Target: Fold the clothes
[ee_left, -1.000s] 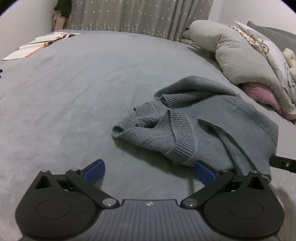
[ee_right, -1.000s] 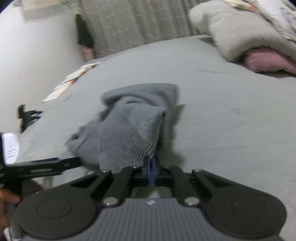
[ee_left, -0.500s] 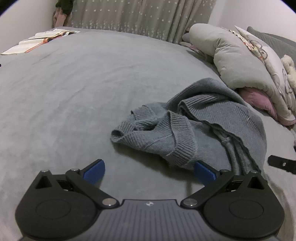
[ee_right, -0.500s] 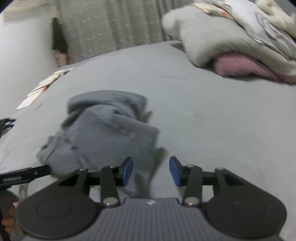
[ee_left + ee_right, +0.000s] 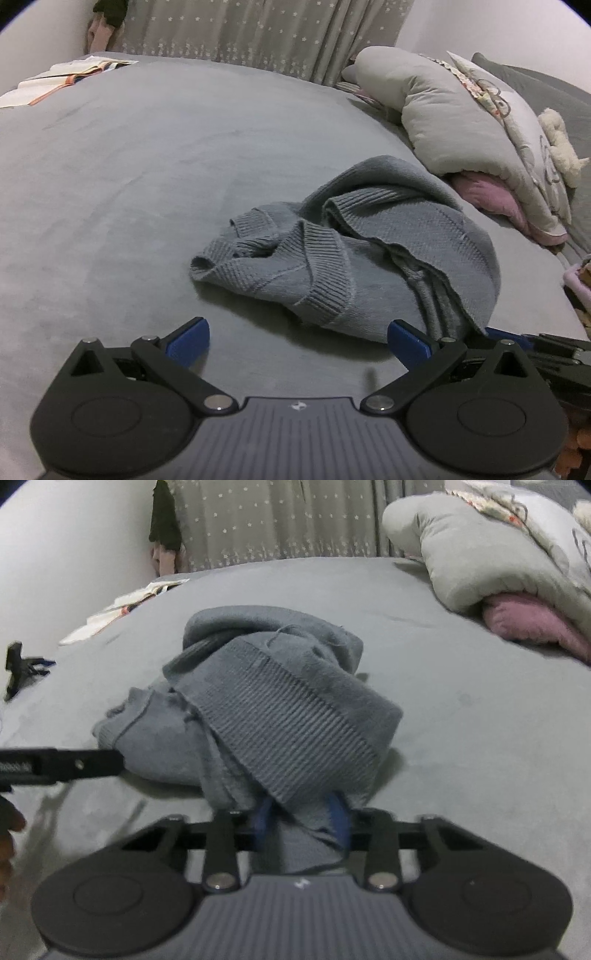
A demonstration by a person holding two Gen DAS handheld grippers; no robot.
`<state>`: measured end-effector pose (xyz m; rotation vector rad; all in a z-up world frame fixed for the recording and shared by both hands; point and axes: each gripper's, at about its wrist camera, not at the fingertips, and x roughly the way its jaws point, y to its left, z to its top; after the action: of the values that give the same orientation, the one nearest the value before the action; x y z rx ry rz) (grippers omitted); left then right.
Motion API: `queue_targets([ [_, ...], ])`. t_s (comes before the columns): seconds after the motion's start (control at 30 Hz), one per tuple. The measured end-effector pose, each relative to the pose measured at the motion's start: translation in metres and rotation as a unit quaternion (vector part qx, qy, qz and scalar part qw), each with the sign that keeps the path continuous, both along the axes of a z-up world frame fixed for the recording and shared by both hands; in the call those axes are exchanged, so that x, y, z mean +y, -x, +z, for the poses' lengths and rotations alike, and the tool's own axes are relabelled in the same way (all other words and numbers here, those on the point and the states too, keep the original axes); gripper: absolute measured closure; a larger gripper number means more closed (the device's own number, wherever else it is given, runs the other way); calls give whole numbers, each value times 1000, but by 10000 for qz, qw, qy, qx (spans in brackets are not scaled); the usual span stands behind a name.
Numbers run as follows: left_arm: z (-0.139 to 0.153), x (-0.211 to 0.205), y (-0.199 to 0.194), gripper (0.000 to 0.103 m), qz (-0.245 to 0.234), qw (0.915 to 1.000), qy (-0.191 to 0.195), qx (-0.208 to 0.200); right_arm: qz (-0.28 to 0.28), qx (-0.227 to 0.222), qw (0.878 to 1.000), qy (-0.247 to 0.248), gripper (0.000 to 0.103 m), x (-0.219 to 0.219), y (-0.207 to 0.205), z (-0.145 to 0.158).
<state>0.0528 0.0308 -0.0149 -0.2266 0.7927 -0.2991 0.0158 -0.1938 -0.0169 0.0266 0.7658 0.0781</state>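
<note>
A grey knitted sweater (image 5: 354,258) lies crumpled on the grey bed (image 5: 147,177). My left gripper (image 5: 297,338) is open and empty, just in front of the sweater's near edge. In the right wrist view the sweater (image 5: 280,716) is bunched up, its ribbed hem lying over my right gripper (image 5: 301,821). The right jaws are partly closed with a fold of sweater between the blue pads. The left gripper's finger (image 5: 62,766) shows at the left there.
A grey duvet and pillows (image 5: 469,122) with a pink cushion (image 5: 491,195) lie at the right of the bed. An open book (image 5: 55,77) lies at the far left corner. A curtain (image 5: 258,33) hangs behind the bed.
My right gripper let go of the sweater, opened, then moved in again and closed partly around a fold of its hem. The sweater bunched up toward the left. My left gripper stayed open.
</note>
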Motion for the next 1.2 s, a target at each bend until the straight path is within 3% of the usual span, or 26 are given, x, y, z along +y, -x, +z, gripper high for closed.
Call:
queue_targets([
  [0.03, 0, -1, 0, 0, -13, 10000, -4, -14, -88, -46, 10000, -2, 100, -6, 0, 2],
  [0.33, -3, -4, 1, 0, -116, 9997, 123, -151, -761, -311, 9966, 33, 101, -58, 6, 15],
  [0.53, -11, 1, -3, 1, 31, 9993, 352, -77, -1325, -325, 9906, -44, 101, -104, 11, 20],
  [0.77, -12, -2, -3, 1, 68, 9994, 324, -138, -1704, -140, 9853, 54, 100, -138, 20, 9],
  [0.9, -12, -3, -3, 1, 71, 9993, 325, -180, -1630, -72, 9863, -258, 93, -144, 26, 6],
  [1.03, -14, -2, -4, 1, 128, 9990, 357, -237, -1427, -139, 9889, -397, 65, -137, 27, 9],
  [1.2, -18, -2, -5, 2, 270, 9983, 401, -329, -1032, -222, 9938, -356, 56, -114, 24, 14],
])
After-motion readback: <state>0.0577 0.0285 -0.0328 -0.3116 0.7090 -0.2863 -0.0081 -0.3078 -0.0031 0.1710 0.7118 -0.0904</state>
